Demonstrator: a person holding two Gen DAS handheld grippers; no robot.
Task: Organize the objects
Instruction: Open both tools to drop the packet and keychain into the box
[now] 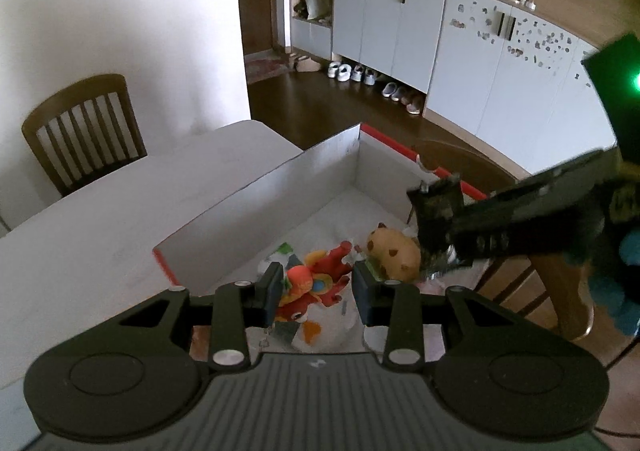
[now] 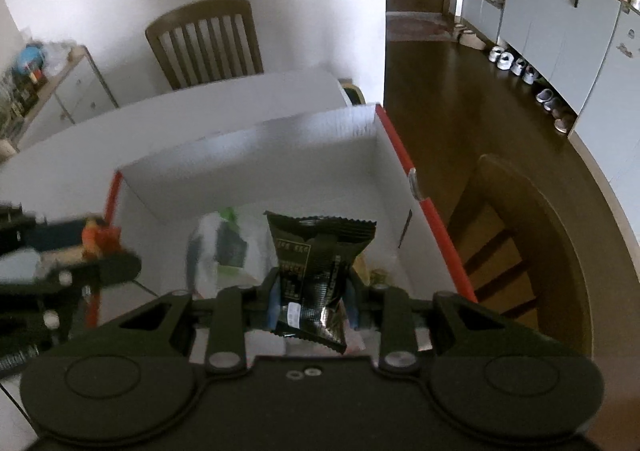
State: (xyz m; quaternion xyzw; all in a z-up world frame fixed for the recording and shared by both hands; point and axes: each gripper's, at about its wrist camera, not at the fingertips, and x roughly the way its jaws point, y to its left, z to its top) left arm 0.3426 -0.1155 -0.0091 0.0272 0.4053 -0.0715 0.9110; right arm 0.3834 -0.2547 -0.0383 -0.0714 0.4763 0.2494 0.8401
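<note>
Two tools are over the box (image 2: 256,139) at once, and I read this as the dropping-in step for both. Starting at the left: my left tool (image 1: 316,287) hangs above the near end of the box, its jaws clamped on a red and orange plush toy (image 1: 320,285), which sits between the pads with its legs splayed out past them. Below it, on the box floor, I can make out some white wrappers and a tan plush animal (image 1: 394,253) lying just beside the toy I am carrying. The box itself is white inside with a red rim, standing on the pale worktop (image 1: 100,219); a wooden chair (image 1: 84,127) is pushed up to the worktop's far side.

Moving right: my right tool (image 2: 312,299) is clamped on a black snack packet (image 2: 320,271), held upright by its lower half, with the crimped top edge standing free above the pads. It is poised inside the box outline, nearer the right-hand red wall. In the left wrist view the same packet shows blurred at the box's right side, so I judge that hand to be travelling.

Next, as I see it, each tool needs to come low enough that its load falls flat, then open. The two tools are near each other, so I would release one, clear it, and only then release the other. The packet should go into the bare far end, away from the heap of toys
</note>
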